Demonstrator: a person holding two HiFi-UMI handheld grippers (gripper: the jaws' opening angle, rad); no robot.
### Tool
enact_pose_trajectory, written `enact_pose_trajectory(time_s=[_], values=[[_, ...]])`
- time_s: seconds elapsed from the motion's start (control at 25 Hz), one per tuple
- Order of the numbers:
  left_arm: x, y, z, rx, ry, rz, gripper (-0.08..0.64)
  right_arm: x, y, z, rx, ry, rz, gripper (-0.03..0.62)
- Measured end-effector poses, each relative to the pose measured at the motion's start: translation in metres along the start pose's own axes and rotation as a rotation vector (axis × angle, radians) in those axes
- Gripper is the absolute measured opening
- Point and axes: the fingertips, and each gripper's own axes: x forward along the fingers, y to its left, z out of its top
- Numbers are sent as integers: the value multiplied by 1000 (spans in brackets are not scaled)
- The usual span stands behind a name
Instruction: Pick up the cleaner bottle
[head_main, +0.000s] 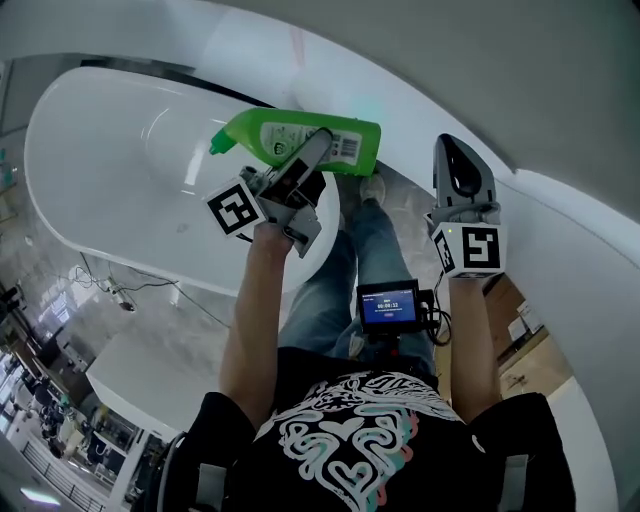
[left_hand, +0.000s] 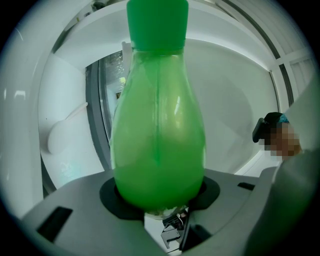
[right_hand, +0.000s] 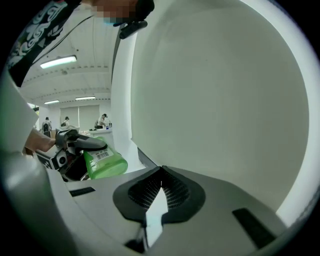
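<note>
Head view: cleaner bottle held over the bathtub

A white bathtub (head_main: 100, 180) fills the left. Over its right end the green cleaner bottle (head_main: 262, 130) lies sideways in the air, cap pointing left. The left gripper (head_main: 318, 142) clamps it between wide-set fingers. Further right, the right gripper (head_main: 458, 160) holds nothing, its fingers together.

Big white bathtub (head_main: 60, 205) is sitting off to the left while a little screen (head_main: 389, 305) is glowing above a black patterned shirt (head_main: 345, 430) and jeans (head_main: 325, 295).
</note>
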Motion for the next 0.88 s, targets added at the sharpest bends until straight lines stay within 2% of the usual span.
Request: enact_pose_trajectory(time_s=[0.16, 0.24, 0.44, 0.64, 0.88], values=[[-4, -94, 15, -31, -35, -27, 198, -35, 3, 93, -30, -16, 4, 28], [-4, -127, 16, -38, -51, -39, 198, -50, 0, 124, -48, -25, 12, 28], [-11, -153, 10, -16, -71, -60, 198, -74, -2, 142, -74, -47, 23, 27], [-4, -195, 10, -16, -82, -81, 198, -95, -18, 178, -90, -66, 13, 27], [-50, -228, -33, -1, -77, -76, 198, -154, 5, 188, -101, -95, 24, 28]])
